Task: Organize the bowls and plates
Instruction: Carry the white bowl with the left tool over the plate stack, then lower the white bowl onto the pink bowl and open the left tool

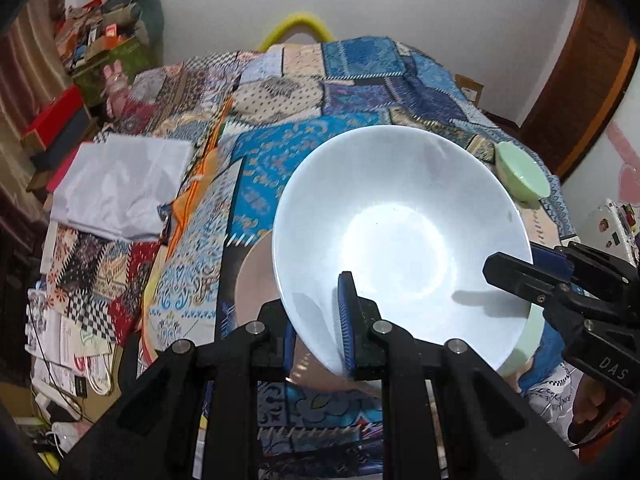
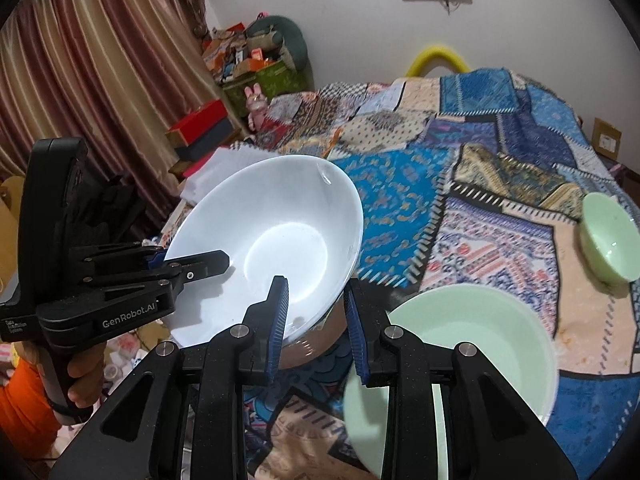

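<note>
I hold the white bowl (image 1: 400,240) tilted above the patchwork bed (image 1: 280,152), its rim pinched on opposite sides by my left tool (image 1: 320,336) and right tool (image 2: 316,320), both clamped on it. It looks like rigid, glossy, breakable ware, likely slippery, so the rim is the place to grip. A large green bowl (image 2: 472,332) and a small green bowl (image 2: 608,236) sit nearby. The tools read "GenRobot.AI" and "DAS".

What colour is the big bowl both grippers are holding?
White bowl, clearest in the right wrist view.
</note>
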Motion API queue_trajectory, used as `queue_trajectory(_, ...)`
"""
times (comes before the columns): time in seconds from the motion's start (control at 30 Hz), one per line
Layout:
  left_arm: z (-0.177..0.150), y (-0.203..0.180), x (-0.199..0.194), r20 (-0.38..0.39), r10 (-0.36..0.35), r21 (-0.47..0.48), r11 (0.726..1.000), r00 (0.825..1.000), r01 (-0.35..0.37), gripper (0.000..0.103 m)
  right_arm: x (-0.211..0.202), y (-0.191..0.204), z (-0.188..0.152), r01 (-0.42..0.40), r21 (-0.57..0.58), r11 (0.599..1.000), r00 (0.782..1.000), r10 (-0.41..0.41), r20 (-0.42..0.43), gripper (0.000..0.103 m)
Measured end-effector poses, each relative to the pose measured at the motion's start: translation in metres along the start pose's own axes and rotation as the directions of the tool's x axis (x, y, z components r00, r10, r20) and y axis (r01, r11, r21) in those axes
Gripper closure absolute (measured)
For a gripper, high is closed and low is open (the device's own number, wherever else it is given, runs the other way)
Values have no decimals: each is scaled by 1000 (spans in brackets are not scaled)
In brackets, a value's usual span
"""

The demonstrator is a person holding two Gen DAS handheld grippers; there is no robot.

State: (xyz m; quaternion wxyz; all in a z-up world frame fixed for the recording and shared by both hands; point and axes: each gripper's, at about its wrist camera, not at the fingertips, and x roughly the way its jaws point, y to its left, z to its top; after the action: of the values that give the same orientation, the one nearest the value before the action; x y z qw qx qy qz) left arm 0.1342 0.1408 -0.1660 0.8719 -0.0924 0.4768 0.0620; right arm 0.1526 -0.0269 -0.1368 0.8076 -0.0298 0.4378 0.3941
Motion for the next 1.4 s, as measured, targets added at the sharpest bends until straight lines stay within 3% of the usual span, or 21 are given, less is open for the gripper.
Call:
queue_trajectory(0.33, -19, 28, 33, -79, -18, -60, 998, 997, 13, 85, 33, 5, -11, -17, 16, 1000, 997, 18, -81, 77)
queue_trajectory(0.8, -29, 40, 62, -140, -29, -79, 997, 990, 18, 85, 58, 1, -19, -25, 36, 999, 988, 30, -152, 77)
queue_trajectory(1.1, -27, 41, 67, -142, -17, -70, 998, 990, 7, 85, 60, -1, -17, -37, 41, 998, 986, 43, -160, 76)
queue_trajectory(1.27, -27, 44, 71, -160, -19, -79, 997, 987, 7, 84, 53, 6, -17, 19, -30, 999, 988, -23, -152, 74)
queue_trajectory(1.4, -27, 38, 66, -135, -3, -46, 999, 991, -4, 84, 45, 9, -14, -2, -49, 999, 993, -3, -120, 74)
